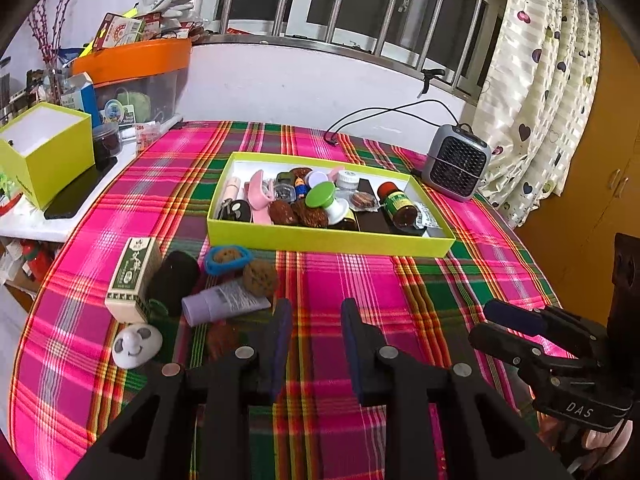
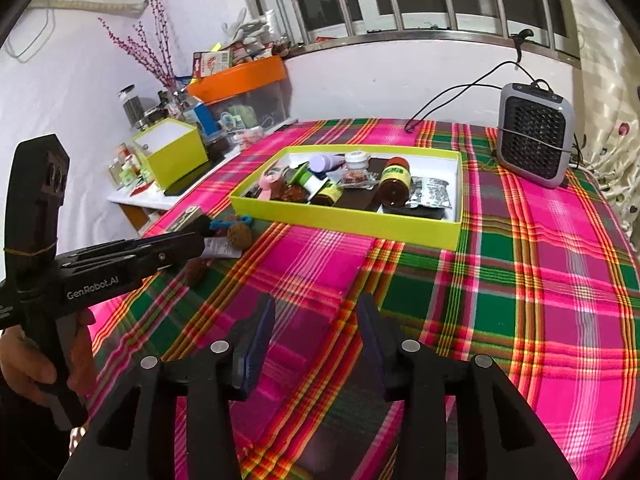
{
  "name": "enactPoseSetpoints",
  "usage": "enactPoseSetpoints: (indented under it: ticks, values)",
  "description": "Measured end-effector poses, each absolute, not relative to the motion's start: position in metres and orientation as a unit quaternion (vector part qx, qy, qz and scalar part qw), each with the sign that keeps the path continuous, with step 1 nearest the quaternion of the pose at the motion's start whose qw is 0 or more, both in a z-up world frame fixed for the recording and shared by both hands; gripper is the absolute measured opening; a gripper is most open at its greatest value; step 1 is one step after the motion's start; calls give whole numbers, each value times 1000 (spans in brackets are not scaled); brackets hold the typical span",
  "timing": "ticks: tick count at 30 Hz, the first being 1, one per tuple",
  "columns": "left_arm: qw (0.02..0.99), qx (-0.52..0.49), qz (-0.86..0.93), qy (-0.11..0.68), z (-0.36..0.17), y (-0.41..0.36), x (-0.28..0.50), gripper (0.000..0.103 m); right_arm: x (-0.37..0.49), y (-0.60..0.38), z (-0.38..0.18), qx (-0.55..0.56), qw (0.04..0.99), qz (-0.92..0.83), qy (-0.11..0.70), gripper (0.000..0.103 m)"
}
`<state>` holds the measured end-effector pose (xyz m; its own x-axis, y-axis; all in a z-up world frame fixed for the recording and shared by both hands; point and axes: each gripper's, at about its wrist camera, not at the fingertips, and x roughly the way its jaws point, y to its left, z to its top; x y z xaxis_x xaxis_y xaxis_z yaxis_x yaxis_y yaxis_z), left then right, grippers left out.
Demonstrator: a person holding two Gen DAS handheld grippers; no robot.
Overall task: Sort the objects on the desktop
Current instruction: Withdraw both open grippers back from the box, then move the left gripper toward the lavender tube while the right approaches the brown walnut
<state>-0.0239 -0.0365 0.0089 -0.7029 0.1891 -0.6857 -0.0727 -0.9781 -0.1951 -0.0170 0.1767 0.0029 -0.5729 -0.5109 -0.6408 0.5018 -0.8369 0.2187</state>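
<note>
Plaid cloth (image 1: pixel 320 280) in pink, green and yellow is seen to cover the table below a barred window (image 1: pixel 360 0). Left wrist view: a lime tray (image 1: pixel 328 240) is set near the middle of the cloth and is crowded with jars, lids and brown cookie-like pieces; a grey fan heater (image 1: pixel 456 168) is placed just beyond its right corner. Left of the tray, a loose cluster is laid on the cloth: a green-and-cream carton (image 1: pixel 134 280), a dark cylinder (image 1: pixel 174 284), a blue ring (image 1: pixel 228 260), a brown cookie (image 1: pixel 261 278), a lilac tube (image 1: pixel 224 302) and a white round face-shaped item (image 1: pixel 136 346). The left gripper (image 1: pixel 316 316) is held above bare cloth, its jaws partly spread with nothing between them. The right gripper (image 1: pixel 492 324) is seen at the right edge. Right wrist view: the right gripper (image 2: pixel 316 312) is shown with jaws spread wide and empty over the cloth, the tray (image 2: pixel 344 228) lying ahead and the fan heater (image 2: pixel 534 134) to the right. The left gripper (image 2: pixel 200 236) is seen at left, gripped by a hand (image 2: pixel 36 360), its tips near the cluster.
</note>
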Motion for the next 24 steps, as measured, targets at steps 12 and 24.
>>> enactPoseSetpoints:
  ticks: [12,24]
  values:
    - [66,-388,916,-84,2,-40,-11,25,-8,179,1,373,293,-881,-4,45]
    - [61,-390,915,-88,-1,-47,-9,25,-8,173,-1,381,303,-874,5,45]
